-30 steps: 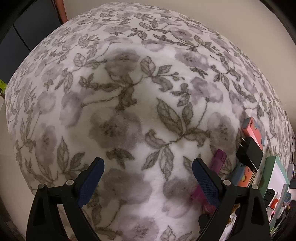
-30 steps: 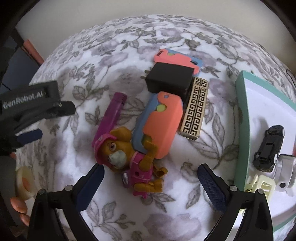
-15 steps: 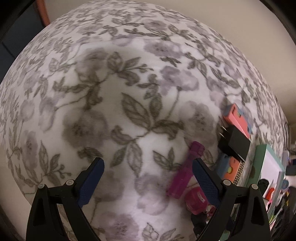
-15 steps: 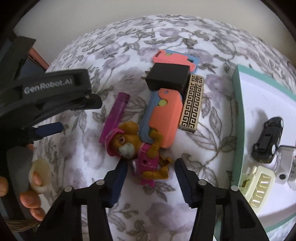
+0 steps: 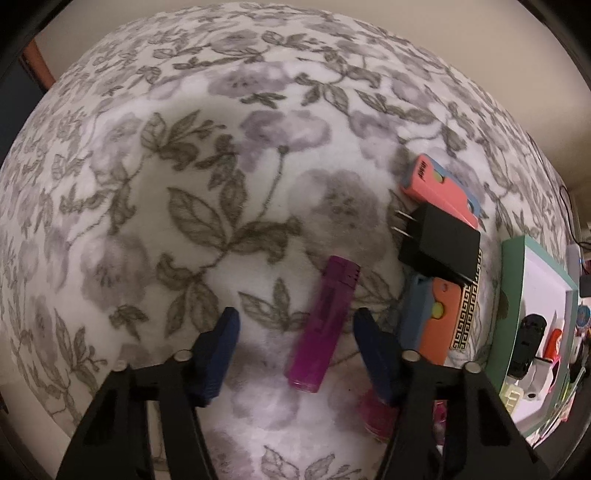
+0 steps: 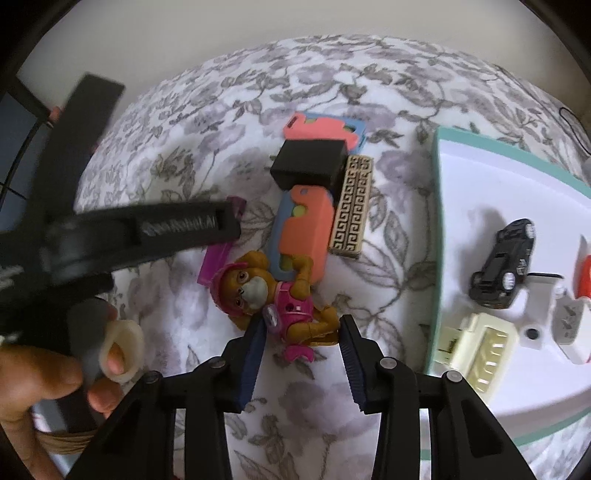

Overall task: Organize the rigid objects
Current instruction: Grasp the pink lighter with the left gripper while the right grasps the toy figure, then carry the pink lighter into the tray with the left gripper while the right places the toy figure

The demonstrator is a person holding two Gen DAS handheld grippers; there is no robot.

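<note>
Right gripper [image 6: 303, 343]: jaws have just been closing, now pinching the dog figure [image 6: 273, 299] on the floral cloth [image 5: 184, 184]. Left gripper [image 5: 295, 339]: jaws closing, spread either side of the purple lighter [image 5: 321, 328], pads not touching. White tray [image 6: 480, 184] at right.

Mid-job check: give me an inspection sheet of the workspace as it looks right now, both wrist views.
Surface: floral blanket, soft and uneven.
Job's things: purple lighter lying between the left gripper's fingers, not pinched; dog figure between the right gripper's fingers; black charger resting on two orange-and-blue cases beside a gold patterned lighter.
Clutter: teal-edged tray holding a black toy car, a cream clip and other small items.
Grippers: both have just been closing; the right looks about to pinch the figure, contact unclear.
Cables: thin dark cord at far right.
Surroundings: pale wall.
</note>
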